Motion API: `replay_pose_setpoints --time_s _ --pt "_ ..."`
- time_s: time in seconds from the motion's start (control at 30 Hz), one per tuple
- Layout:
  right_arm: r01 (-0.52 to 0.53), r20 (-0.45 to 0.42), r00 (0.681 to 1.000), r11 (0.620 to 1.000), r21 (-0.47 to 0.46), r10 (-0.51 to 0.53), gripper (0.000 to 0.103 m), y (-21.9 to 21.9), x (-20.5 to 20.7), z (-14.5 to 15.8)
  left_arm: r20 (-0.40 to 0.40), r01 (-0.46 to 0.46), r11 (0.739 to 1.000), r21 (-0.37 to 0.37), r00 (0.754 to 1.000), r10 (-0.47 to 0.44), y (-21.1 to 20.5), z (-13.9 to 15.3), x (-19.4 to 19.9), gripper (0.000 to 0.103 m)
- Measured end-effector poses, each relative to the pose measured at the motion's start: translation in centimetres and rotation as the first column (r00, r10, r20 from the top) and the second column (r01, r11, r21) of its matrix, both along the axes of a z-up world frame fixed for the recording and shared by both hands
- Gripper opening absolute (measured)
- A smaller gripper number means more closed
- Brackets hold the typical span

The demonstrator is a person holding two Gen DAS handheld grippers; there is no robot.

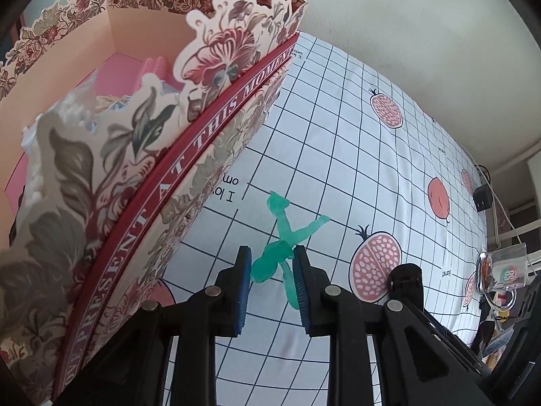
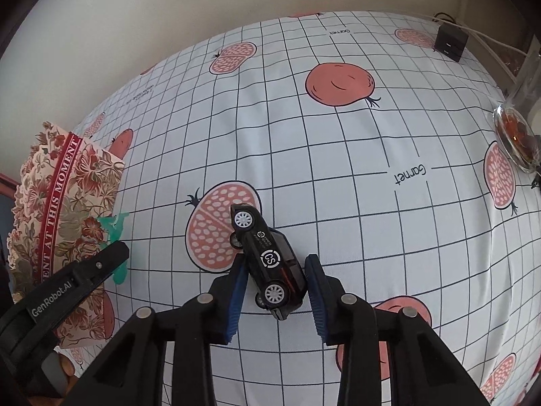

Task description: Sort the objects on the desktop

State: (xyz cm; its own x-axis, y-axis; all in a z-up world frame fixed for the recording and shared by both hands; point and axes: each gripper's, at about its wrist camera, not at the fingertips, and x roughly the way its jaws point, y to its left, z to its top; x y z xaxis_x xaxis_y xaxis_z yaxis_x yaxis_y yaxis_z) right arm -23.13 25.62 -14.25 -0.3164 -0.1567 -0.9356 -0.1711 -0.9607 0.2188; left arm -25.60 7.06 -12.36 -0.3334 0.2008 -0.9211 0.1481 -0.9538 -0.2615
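Gridded white cloth printed with pomegranates (image 2: pixel 339 83) and the word "Garnet" covers the surface (image 2: pixel 338 176), seen steeply from above by both wrist cameras. Nearest in the right view, the right claw (image 2: pixel 275 291) has its blue pads either side of a black toy car (image 2: pixel 270 260) lying on its side, wheels showing; the pads sit at the car's flanks, narrowly spread. Nearest in the left view, the left claw (image 1: pixel 272 279) is closed to a small gap on a translucent green figurine (image 1: pixel 280 240), whose limbs stick out beyond the pads. Immediately left of it rises a floral paper box (image 1: pixel 135 176) with a red band reading "AT THIS MOMENT", its scalloped wall crowding that side. Farther off lie a glass vessel (image 2: pixel 517 135) at the right edge, a small black cube (image 2: pixel 451 42) with white cables, then the pale wall (image 2: pixel 169 10).
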Motion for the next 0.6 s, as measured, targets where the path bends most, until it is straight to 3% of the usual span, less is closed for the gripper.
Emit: replay_pose_setpoints --time_s 0.33,0.6 --pt "0.024 -0.007 1.0 1.0 -0.009 -0.024 0.037 -0.4 -0.9 0.7 -0.01 0.005 1.0 0.01 1.0 -0.005 0.2 0.6 -0.2 0.026" --pt "0.023 -0.081 0.996 0.999 -0.021 -0.025 0.037 -1.0 -0.4 4.4 -0.05 0.016 0.999 0.035 0.999 -0.014 0.7 3.3 -0.1 0.026"
